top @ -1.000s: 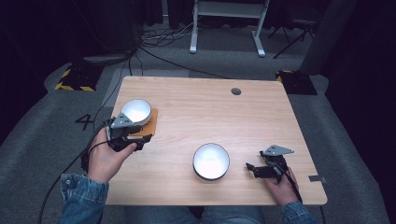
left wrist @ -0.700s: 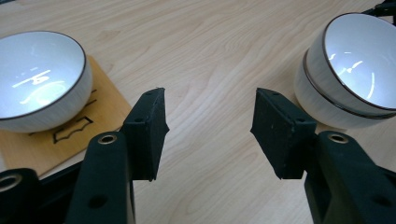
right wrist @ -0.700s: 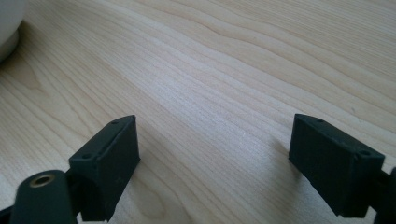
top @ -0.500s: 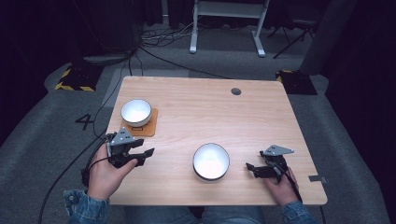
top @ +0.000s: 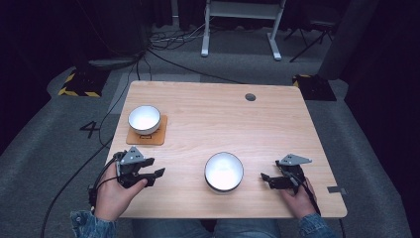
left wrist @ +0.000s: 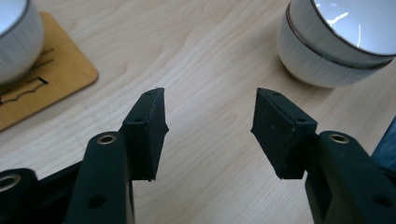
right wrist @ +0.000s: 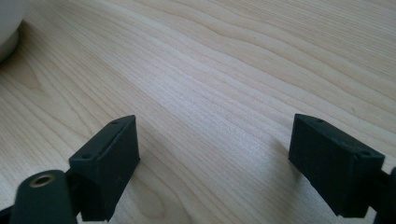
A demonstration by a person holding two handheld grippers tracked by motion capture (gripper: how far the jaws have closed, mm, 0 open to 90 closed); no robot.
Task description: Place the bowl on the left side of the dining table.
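A small white bowl [top: 144,119] sits on a square wooden coaster [top: 147,135] at the table's left. A larger white bowl with a dark rim [top: 224,171] stands near the front middle; it looks like two stacked bowls [left wrist: 343,39] in the left gripper view. My left gripper [top: 157,173] rests low at the front left, open and empty, pointing toward the larger bowl. The coaster [left wrist: 37,93] lies to its left there. My right gripper [top: 265,178] rests at the front right, open and empty, a little right of the larger bowl [right wrist: 8,28].
The light wooden table [top: 223,119] has a round dark cable hole [top: 250,97] at its far right. Cables trail from the left gripper over the table's left edge to the grey floor. A white desk frame [top: 240,25] stands beyond the table.
My left gripper let go of the small bowl on the coaster and drew back toward the front left edge, open. The right gripper stayed still.
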